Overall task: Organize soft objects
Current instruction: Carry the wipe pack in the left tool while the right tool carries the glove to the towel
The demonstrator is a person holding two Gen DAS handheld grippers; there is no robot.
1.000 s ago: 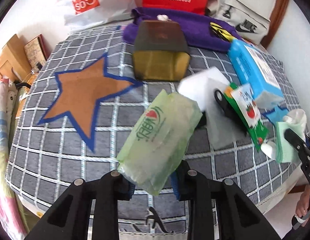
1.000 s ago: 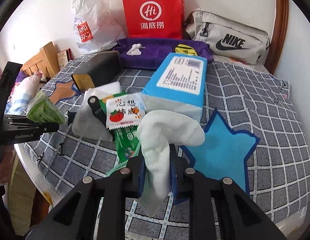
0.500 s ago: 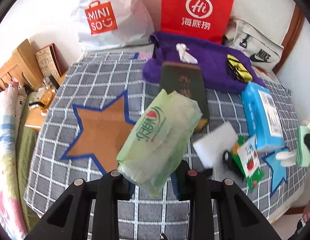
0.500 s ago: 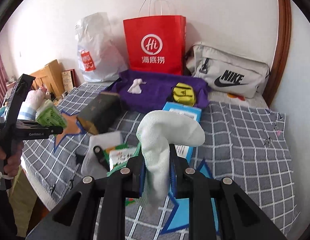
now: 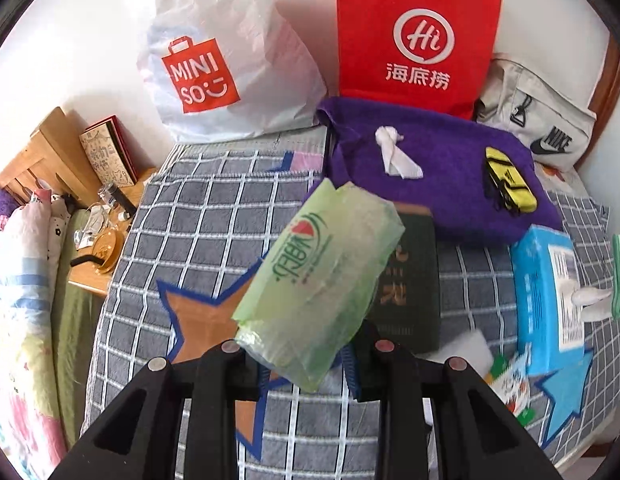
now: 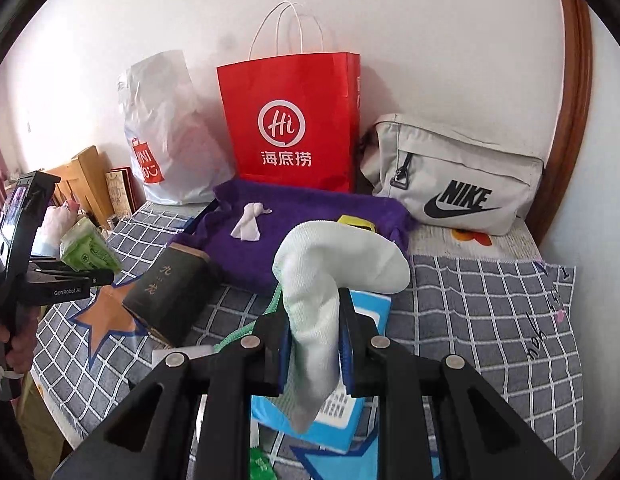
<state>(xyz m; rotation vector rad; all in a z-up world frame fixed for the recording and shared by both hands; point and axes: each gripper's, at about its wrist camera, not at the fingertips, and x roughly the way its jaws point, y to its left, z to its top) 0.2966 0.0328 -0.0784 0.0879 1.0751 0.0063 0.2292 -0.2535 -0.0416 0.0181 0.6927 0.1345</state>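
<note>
Green tissue pack (image 5: 322,276) — clamped in left gripper (image 5: 306,356); sock (image 6: 330,280) — in right gripper (image 6: 314,348).

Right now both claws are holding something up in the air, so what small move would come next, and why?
Probably carry the white sock forward and lower it onto the purple towel. The right claw grips it above the bed, and a small white cloth already lies there.

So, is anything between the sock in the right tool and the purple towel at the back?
Nothing visible blocks it. The sock hangs lifted in the right tool, above the blue box. The purple towel lies just beyond, with a white cloth and a yellow item already on it.
</note>
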